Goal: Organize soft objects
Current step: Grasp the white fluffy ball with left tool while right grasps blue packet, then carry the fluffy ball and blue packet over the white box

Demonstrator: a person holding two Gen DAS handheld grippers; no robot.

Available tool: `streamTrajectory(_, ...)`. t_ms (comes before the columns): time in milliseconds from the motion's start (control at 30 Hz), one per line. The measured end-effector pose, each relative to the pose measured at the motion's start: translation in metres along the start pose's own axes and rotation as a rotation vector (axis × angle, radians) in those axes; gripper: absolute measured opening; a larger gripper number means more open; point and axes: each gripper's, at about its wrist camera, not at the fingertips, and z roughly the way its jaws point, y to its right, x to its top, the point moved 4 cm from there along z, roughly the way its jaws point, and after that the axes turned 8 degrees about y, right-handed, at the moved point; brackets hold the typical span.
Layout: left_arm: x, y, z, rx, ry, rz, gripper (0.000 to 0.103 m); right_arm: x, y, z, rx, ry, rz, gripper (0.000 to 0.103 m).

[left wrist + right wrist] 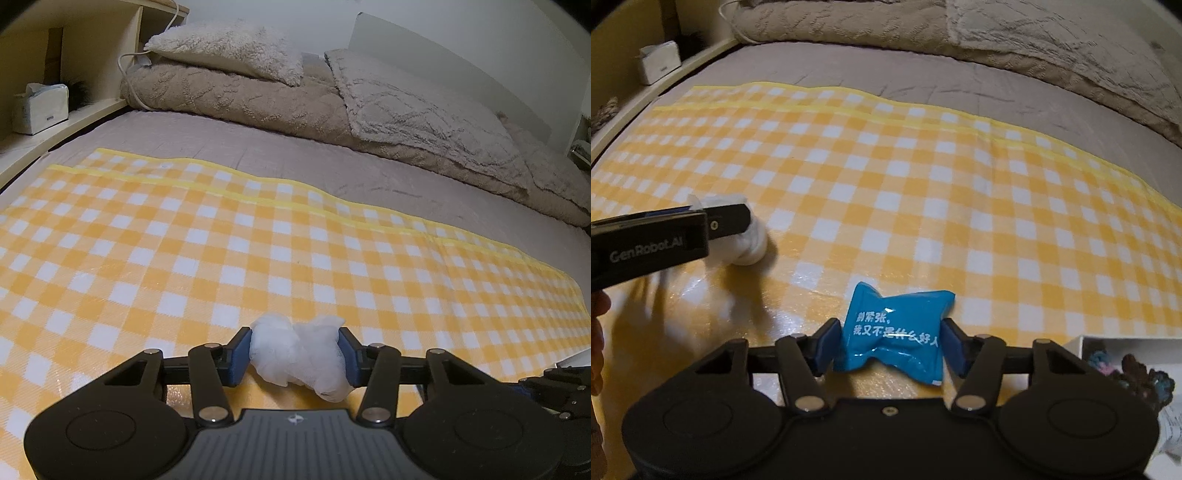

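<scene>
So the right gripper (886, 343) has its blue pads squeezed onto a blue plastic packet (894, 332) with white print, sitting crumpled right between the jaws just above the checkered mat (886, 177). The left gripper (295, 356) is clamped on a white mesh wad (299, 354), which fills the gap pad to pad. Further back: beige blankets (258, 99) and a fluffy pillow (229, 48).
</scene>
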Motion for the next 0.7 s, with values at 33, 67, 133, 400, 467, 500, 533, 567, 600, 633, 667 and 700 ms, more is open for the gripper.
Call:
streamTrajectory(33, 0.000, 0.001, -0.001, 0.002, -0.001, 0.002, 0.049, 0.000, -0.001, -0.002, 0.002, 0.004, -0.006, 0.052)
streamTrajectory(67, 0.000, 0.001, -0.001, 0.003, -0.003, 0.003, 0.048, 0.000, -0.002, -0.003, 0.010, 0.006, -0.009, 0.051)
streamTrajectory(133, -0.001, 0.003, -0.003, 0.004, -0.007, 0.010, 0.047, -0.001, -0.005, -0.004, 0.024, 0.010, -0.025, 0.050)
streamTrajectory(400, 0.005, 0.001, -0.020, 0.023, -0.006, -0.001, 0.045, 0.000, -0.006, -0.016, 0.046, 0.037, -0.028, 0.048)
streamTrajectory(467, 0.008, 0.000, -0.026, 0.029, -0.001, -0.003, 0.045, 0.004, -0.004, -0.022, 0.047, 0.054, -0.017, 0.048)
streamTrajectory(500, 0.009, 0.000, -0.028, 0.031, 0.002, -0.006, 0.045, 0.005, -0.003, -0.025, 0.046, 0.059, -0.012, 0.048)
streamTrajectory(533, 0.011, 0.000, -0.032, 0.031, 0.005, -0.010, 0.045, 0.007, -0.002, -0.029, 0.047, 0.067, -0.005, 0.048)
streamTrajectory(567, 0.013, 0.000, -0.036, 0.029, 0.009, -0.015, 0.045, 0.007, -0.001, -0.032, 0.047, 0.072, -0.001, 0.049)
streamTrajectory(600, 0.015, 0.001, -0.040, 0.029, 0.014, -0.018, 0.045, 0.008, 0.000, -0.036, 0.047, 0.079, 0.005, 0.049)
streamTrajectory(633, 0.017, 0.003, -0.045, 0.027, 0.020, -0.019, 0.045, 0.009, 0.002, -0.040, 0.046, 0.087, 0.011, 0.049)
streamTrajectory(667, 0.019, 0.006, -0.050, 0.023, 0.027, -0.019, 0.045, 0.010, 0.003, -0.043, 0.046, 0.092, 0.014, 0.049)
streamTrajectory(700, 0.021, 0.008, -0.054, 0.020, 0.033, -0.016, 0.045, 0.011, 0.005, -0.048, 0.045, 0.099, 0.019, 0.049)
